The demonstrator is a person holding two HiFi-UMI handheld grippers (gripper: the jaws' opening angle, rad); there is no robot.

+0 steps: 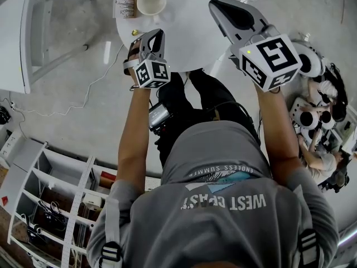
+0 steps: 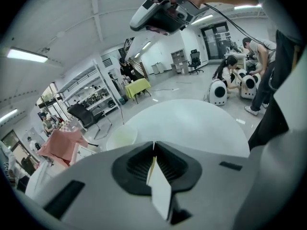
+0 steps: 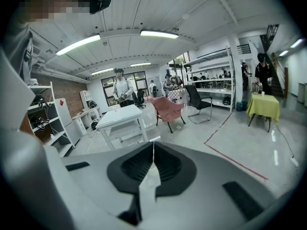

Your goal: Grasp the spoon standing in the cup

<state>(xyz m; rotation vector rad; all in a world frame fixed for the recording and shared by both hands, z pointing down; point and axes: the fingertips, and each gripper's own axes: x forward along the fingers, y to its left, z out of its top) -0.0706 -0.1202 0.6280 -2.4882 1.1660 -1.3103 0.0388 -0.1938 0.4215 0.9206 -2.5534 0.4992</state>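
left hand-held gripper (image 1: 158, 34) near white cup (image 1: 151, 3)

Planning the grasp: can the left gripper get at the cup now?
Probably yes: only bare table lies between left gripper and cup; the carton stands to one side. The gripper's jaws are together and must open first.

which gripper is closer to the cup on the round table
Left. The left gripper sits just short of the cup, pointing at it. The right gripper is off to the cup's right, held higher and aimed away from it.
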